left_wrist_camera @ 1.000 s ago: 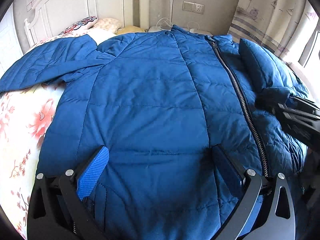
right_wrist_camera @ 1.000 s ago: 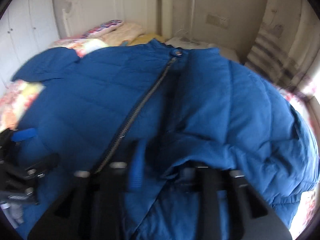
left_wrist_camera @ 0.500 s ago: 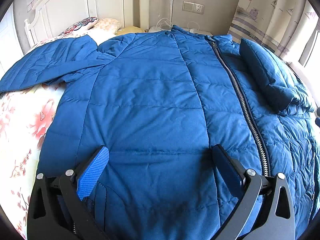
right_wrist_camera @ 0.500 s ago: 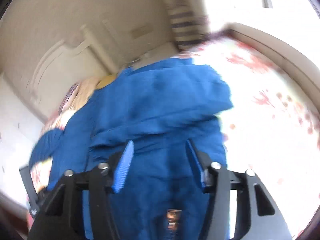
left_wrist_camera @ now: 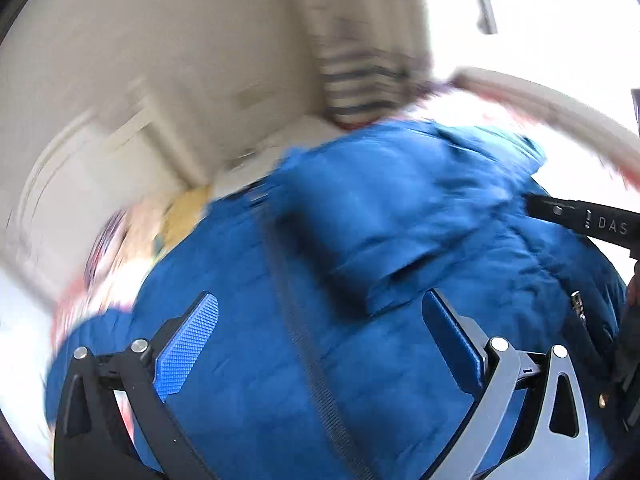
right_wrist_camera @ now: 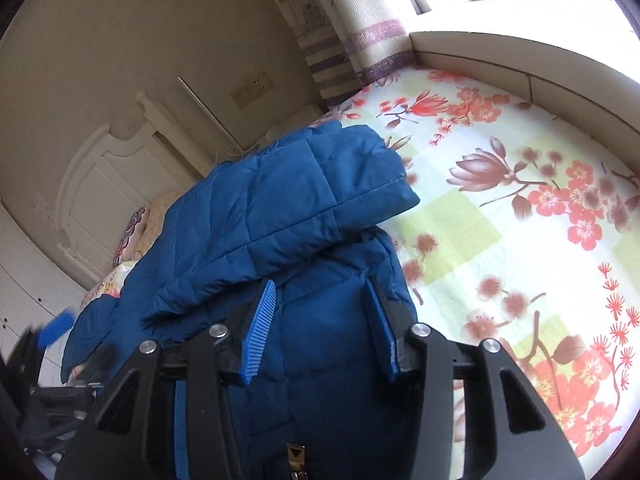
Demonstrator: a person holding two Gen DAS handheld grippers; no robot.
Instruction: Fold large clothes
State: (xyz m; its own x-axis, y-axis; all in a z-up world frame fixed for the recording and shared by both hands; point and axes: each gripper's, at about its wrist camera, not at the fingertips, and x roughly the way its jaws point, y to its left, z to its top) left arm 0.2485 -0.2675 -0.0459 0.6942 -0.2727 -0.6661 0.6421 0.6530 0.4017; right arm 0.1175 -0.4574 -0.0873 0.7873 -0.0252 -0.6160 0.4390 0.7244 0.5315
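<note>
A large blue quilted jacket [left_wrist_camera: 400,240] lies spread on the bed, zipper [left_wrist_camera: 304,340] running up its middle, one sleeve [right_wrist_camera: 288,200] folded over its body. My left gripper [left_wrist_camera: 320,328] is open and empty above the jacket's lower part, straddling the zipper; that view is blurred by motion. My right gripper [right_wrist_camera: 320,312] is open and empty over the jacket's right edge, just below the folded sleeve. The right gripper's black body [left_wrist_camera: 584,220] shows at the right in the left wrist view. The left gripper [right_wrist_camera: 56,328] shows blurred at the left edge of the right wrist view.
The floral bedsheet [right_wrist_camera: 520,220] spreads to the right of the jacket. A white headboard [right_wrist_camera: 112,168] and pillows [right_wrist_camera: 132,232] lie beyond it. A striped curtain [right_wrist_camera: 360,40] and a window ledge [right_wrist_camera: 520,52] run along the right side.
My left gripper has swung and tilted toward the jacket's right side, blurring its view. My right gripper has steadied over the jacket's right edge; it let go of the sleeve earlier.
</note>
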